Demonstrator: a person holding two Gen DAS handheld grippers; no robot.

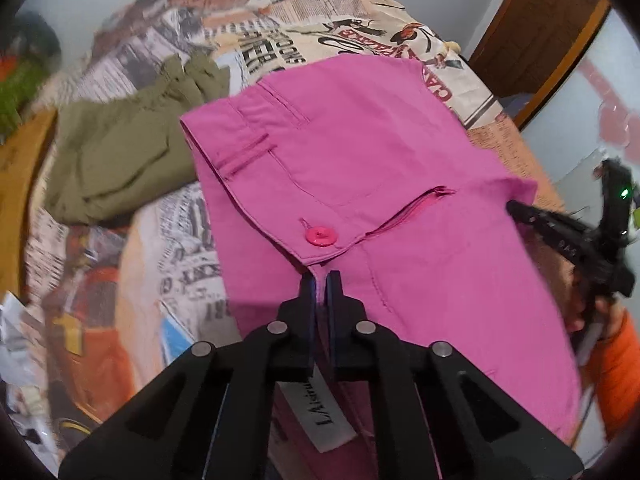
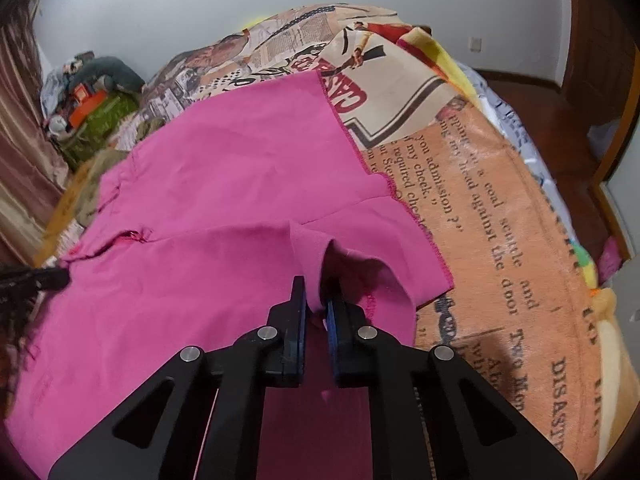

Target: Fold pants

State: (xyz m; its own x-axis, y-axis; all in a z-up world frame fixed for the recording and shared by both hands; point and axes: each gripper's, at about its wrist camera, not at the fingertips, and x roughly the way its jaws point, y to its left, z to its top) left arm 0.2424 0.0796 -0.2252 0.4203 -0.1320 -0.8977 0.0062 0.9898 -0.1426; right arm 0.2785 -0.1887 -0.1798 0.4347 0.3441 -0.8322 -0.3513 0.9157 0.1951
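Observation:
Pink pants [image 1: 360,168] lie spread on a bed with a newspaper-print blanket [image 1: 280,40]. Their waistband with a pink button [image 1: 320,237] and open zipper faces me in the left wrist view. My left gripper [image 1: 321,280] is shut on the waistband edge just below the button; a white label [image 1: 324,416] hangs under it. My right gripper [image 2: 316,300] is shut on a raised fold of the pants [image 2: 240,184] near the leg hem. The right gripper also shows in the left wrist view [image 1: 520,210] at the pants' right edge. The left gripper's tip [image 2: 48,276] shows at the left in the right wrist view.
Olive-green clothing [image 1: 120,160] lies crumpled on the bed left of the pants. The blanket [image 2: 500,240] extends right to the bed edge, with wooden floor [image 2: 560,112] and a door beyond. A clutter of items [image 2: 92,96] sits by the curtain at the far left.

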